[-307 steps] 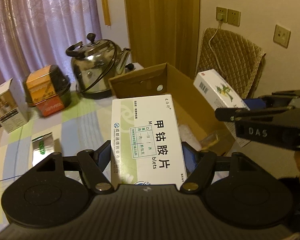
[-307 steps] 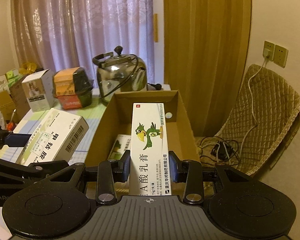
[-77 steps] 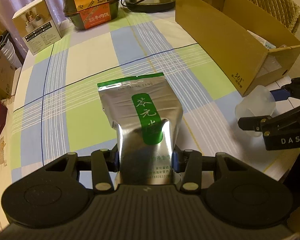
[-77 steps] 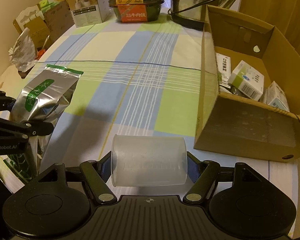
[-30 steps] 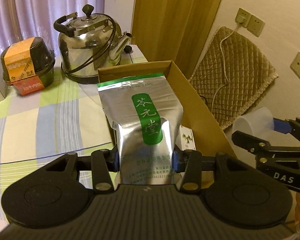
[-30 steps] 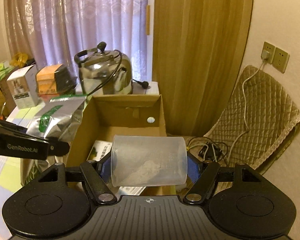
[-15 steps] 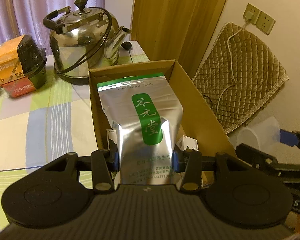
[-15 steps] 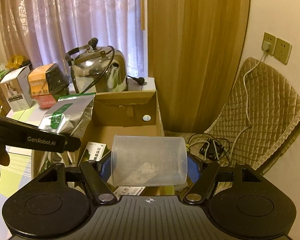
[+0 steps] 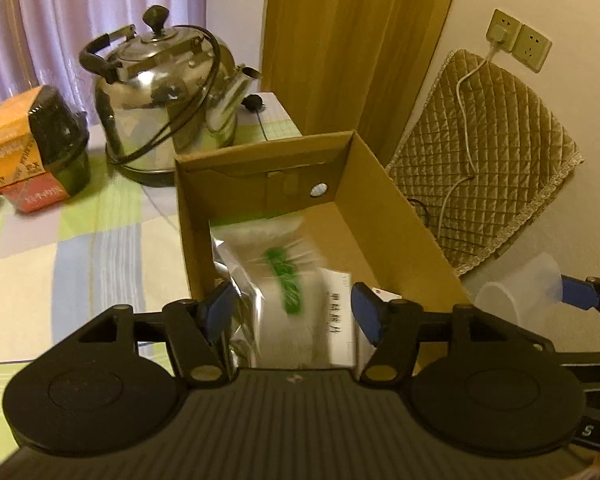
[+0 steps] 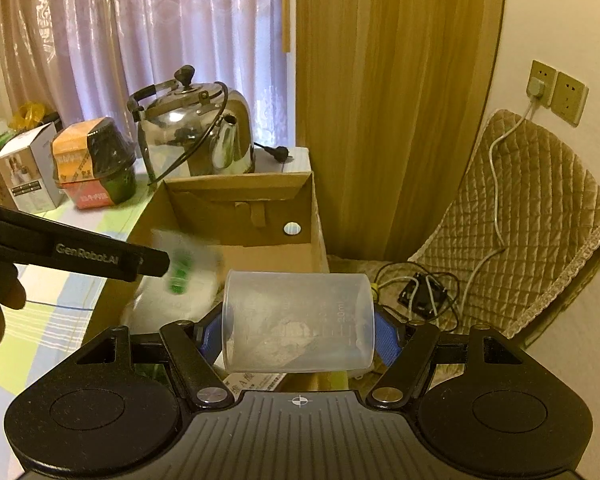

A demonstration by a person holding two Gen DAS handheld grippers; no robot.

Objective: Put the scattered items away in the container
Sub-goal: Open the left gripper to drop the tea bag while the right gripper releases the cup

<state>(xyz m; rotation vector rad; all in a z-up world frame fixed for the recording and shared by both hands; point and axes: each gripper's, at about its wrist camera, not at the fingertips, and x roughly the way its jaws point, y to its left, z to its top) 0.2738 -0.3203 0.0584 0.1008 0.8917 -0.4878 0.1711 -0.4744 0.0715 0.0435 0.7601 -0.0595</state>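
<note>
Left gripper (image 9: 292,312) over brown cardboard box (image 9: 396,216) on striped cloth table (image 9: 60,256) — fingers spread wide, pinching nothing. Shiny silver pouch with green stripe (image 9: 276,280) blurred, inside box between open fingers, apart from both. White paper packet with black letters (image 9: 342,320) lies beside pouch in box. Right gripper (image 10: 298,334) squeezes clear plastic cup (image 10: 296,320) on its side — held near box's near end. Big steel kettle (image 9: 160,80) stands behind box.
</note>
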